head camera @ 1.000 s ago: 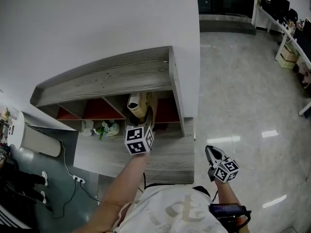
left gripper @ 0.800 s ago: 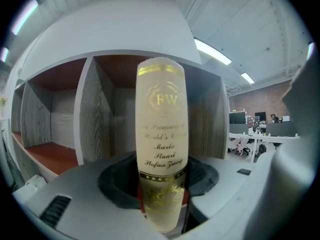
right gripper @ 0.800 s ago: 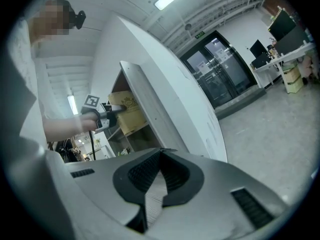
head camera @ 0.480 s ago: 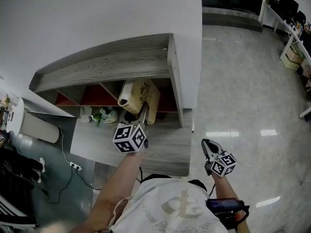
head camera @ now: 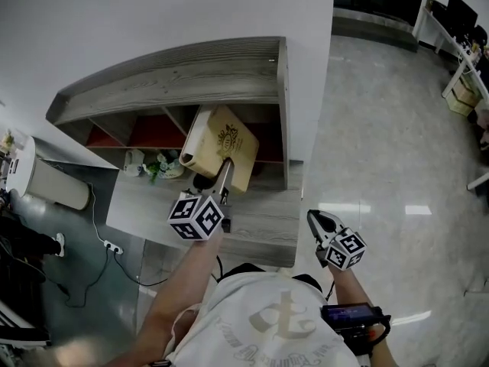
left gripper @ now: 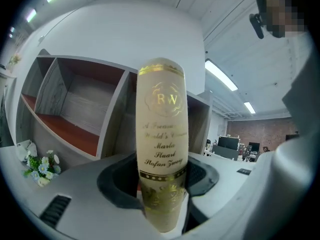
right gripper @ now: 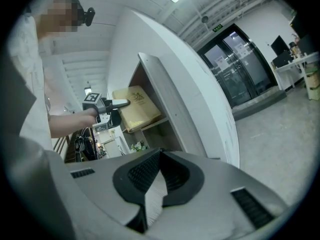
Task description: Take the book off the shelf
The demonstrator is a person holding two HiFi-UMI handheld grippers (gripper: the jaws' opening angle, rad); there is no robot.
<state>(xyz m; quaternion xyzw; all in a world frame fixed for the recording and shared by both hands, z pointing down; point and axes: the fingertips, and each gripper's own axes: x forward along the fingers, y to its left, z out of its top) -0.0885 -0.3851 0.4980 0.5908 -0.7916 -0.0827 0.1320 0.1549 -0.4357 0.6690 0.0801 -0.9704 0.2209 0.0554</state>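
The book (head camera: pixel 219 145), cream with a gold emblem on its cover, hangs tilted in front of the grey shelf unit (head camera: pixel 183 75), mostly outside its middle compartment. My left gripper (head camera: pixel 224 176) is shut on the book's lower spine end. In the left gripper view the rounded spine (left gripper: pixel 162 129) with gold lettering stands upright between the jaws of the left gripper (left gripper: pixel 162 184), both pads pressed to it. My right gripper (head camera: pixel 314 220) hangs low at the right over the floor, away from the shelf, jaws together and empty. From the right gripper (right gripper: pixel 158 156) view, the book (right gripper: pixel 137 109) shows at the shelf.
The shelf's compartments have red backs (head camera: pixel 149 134). A small bunch of flowers (head camera: pixel 162 167) and a white object (head camera: pixel 136 160) sit on the lower ledge (head camera: pixel 260 220). A cable and power strip (head camera: pixel 113 246) lie on the floor at left. Glossy floor (head camera: pixel 397 151) spreads right; desks (head camera: pixel 458 75) stand far right.
The left gripper has drawn the book out of the compartment toward me; it now shows its cover and tilts in front of the shelf. The right gripper has hardly moved.
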